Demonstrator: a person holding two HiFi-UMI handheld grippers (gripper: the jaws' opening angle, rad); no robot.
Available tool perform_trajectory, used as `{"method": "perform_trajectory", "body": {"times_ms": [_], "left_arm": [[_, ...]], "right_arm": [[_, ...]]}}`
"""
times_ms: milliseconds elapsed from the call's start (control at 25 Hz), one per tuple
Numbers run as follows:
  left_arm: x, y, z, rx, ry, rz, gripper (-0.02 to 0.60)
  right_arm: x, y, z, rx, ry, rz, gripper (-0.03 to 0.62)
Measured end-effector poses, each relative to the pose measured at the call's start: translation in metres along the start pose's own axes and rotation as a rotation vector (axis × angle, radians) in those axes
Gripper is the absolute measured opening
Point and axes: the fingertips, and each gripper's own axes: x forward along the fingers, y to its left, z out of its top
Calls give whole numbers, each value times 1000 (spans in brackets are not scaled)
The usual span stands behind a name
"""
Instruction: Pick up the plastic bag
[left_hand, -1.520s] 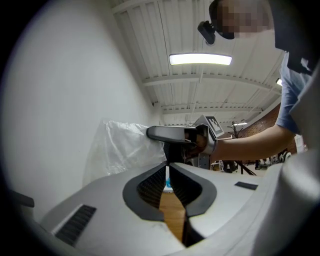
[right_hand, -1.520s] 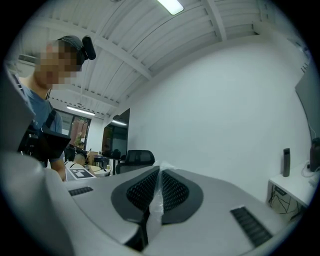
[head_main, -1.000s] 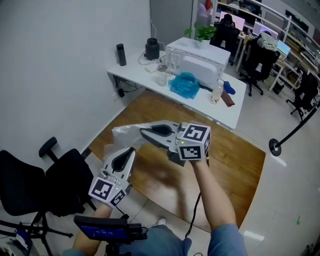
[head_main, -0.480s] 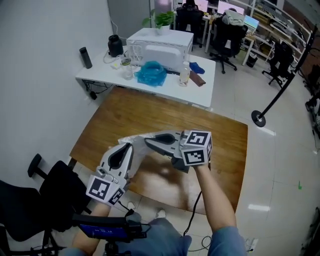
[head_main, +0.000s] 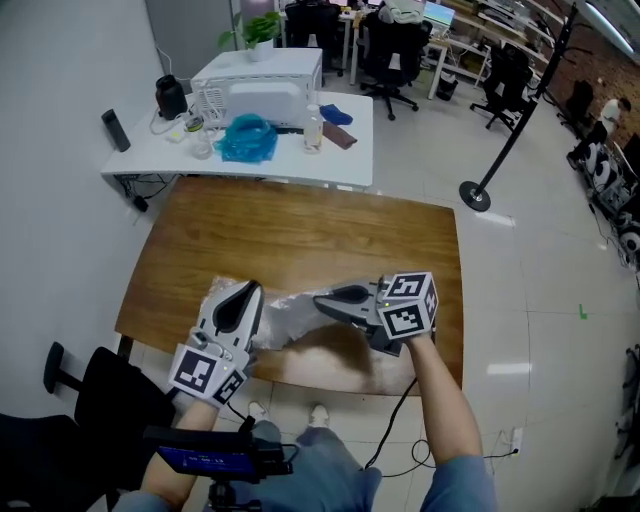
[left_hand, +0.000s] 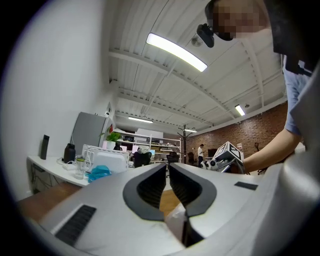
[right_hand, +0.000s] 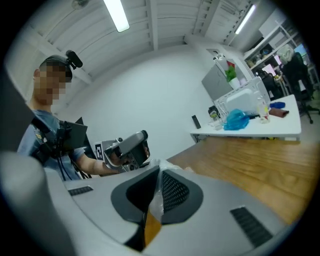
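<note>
Now, plastic bag (head_main: 290, 320) held over the table's (head_main: 300, 230) near edge.
I'd lift evenly: right gripper (head_main: 322, 297) clamped on its film, left gripper (head_main: 243, 292) too (pinching low down, it seems).

The left tool (left_hand: 167, 169) pinches a fold of plastic bag (left_hand: 174, 221) between closed jaws.

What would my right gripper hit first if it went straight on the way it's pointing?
Most likely the left gripper. The right gripper, shut on the plastic bag, points at it, with only the bag stretched between them. Depth is unclear, so it might pass just beside.
</note>
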Motion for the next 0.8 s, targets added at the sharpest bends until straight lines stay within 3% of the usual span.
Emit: {"method": "perform_trajectory", "body": {"times_ms": [240, 560, 800], "left_arm": [[13, -33, -13, -32, 20, -82, 32], [37, -74, -31, -43, 54, -173, 32], [53, -110, -42, -47, 79, -229, 32]], "right_arm": [[-41, 0, -40, 76, 22, -75, 3], [-90, -13, -97, 78, 110, -250, 31], [-129, -31, -122, 89, 107, -379, 32]]}}
